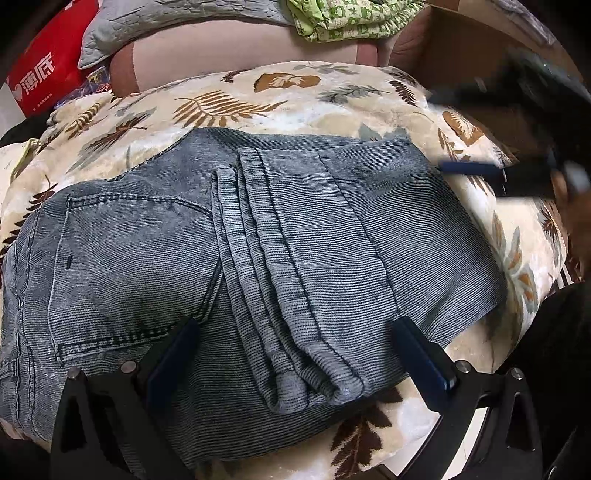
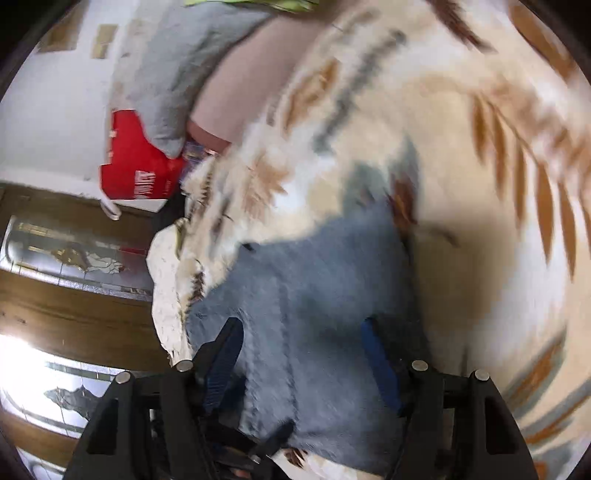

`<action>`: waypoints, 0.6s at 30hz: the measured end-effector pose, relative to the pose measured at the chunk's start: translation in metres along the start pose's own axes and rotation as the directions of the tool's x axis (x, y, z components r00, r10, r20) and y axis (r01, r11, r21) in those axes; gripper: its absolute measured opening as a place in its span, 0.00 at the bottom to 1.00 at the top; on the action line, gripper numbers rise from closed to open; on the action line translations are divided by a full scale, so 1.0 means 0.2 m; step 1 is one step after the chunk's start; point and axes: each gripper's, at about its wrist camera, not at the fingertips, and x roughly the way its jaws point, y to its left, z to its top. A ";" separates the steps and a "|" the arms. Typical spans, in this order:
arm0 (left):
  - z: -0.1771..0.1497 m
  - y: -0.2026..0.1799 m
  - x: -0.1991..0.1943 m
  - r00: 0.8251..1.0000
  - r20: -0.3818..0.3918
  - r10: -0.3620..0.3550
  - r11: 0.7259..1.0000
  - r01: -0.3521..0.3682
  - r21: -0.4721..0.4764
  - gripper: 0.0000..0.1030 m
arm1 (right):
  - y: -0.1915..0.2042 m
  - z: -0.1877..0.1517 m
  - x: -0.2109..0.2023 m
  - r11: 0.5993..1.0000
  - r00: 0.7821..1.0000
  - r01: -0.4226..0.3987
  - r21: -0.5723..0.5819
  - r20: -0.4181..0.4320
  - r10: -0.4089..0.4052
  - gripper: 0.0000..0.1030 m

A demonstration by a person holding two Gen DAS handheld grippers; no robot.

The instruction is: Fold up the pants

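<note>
Grey-blue corduroy pants [image 1: 258,240] lie folded on a leaf-patterned blanket [image 1: 240,96], the leg hems stacked across the middle and a back pocket at the left. My left gripper [image 1: 295,328] is open, its fingers spread over the near edge of the pants. My right gripper [image 1: 469,168] shows blurred at the pants' right edge in the left wrist view. In the right wrist view the right gripper [image 2: 303,332] is open, jaws either side of the blurred pants [image 2: 314,295].
A red bag [image 1: 40,74], a grey pillow [image 1: 155,22] and green patterned cloth [image 1: 351,18] lie beyond the blanket. A cardboard box [image 1: 461,44] stands at the back right. A wooden door with glass panels [image 2: 66,295] shows in the right wrist view.
</note>
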 end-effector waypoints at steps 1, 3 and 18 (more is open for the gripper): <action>0.00 0.00 0.00 1.000 0.001 -0.001 1.000 0.001 0.000 1.00 | 0.02 0.04 0.00 1.000 1.000 -0.005 0.001 0.007 0.005 0.67; 0.00 0.00 0.00 1.000 0.001 -0.003 1.000 0.003 0.000 1.00 | 0.02 0.14 0.04 1.000 1.000 0.006 0.015 0.023 -0.007 0.68; 0.03 0.09 -0.12 0.997 0.072 -0.036 0.993 0.044 -0.112 1.00 | -0.08 -0.22 0.00 1.000 1.000 -0.004 -0.002 -0.020 0.004 0.74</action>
